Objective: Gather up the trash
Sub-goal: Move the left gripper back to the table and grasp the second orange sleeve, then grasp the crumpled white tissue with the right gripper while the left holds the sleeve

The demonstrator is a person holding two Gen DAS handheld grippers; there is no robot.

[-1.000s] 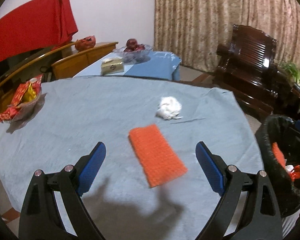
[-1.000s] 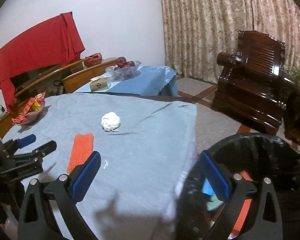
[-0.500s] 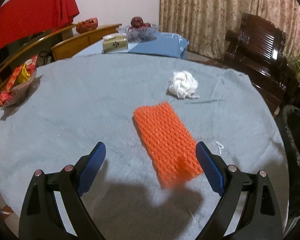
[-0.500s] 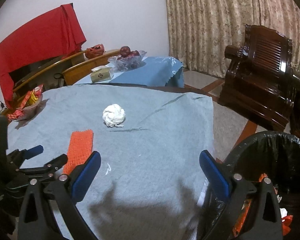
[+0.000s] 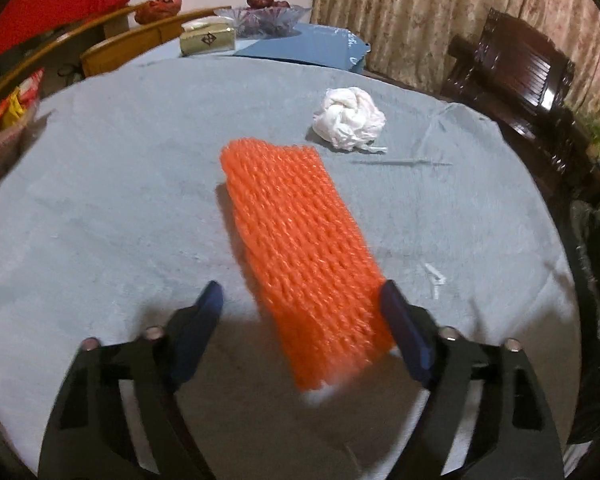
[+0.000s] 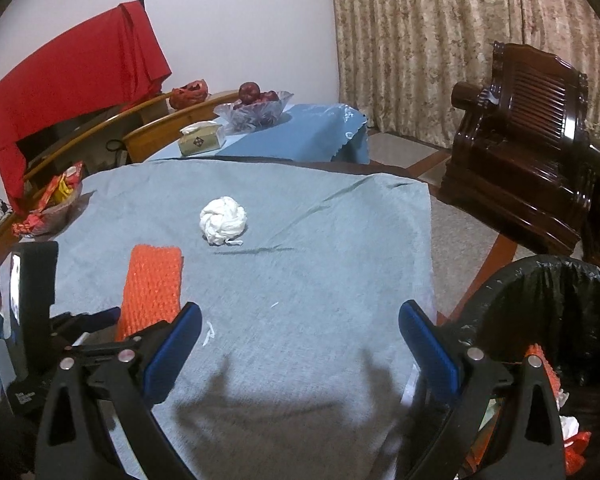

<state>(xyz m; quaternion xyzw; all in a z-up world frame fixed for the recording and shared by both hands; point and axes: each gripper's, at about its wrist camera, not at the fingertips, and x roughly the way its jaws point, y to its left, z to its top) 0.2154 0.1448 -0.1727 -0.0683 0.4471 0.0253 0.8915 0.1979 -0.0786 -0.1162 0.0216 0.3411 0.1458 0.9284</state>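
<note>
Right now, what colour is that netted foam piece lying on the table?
Bright orange: the foam net has a woven mesh texture, seen best in the left wrist view.

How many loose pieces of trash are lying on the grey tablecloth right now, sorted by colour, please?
Orange: 1, the foam net sleeve, lying flat between the left tongs, whose jaws have just been closing but do not yet pinch it.
White: 1, the crumpled tissue ball, beyond the sleeve.
Total: 2, not counting the tiny white scraps on the tablecloth.
</note>
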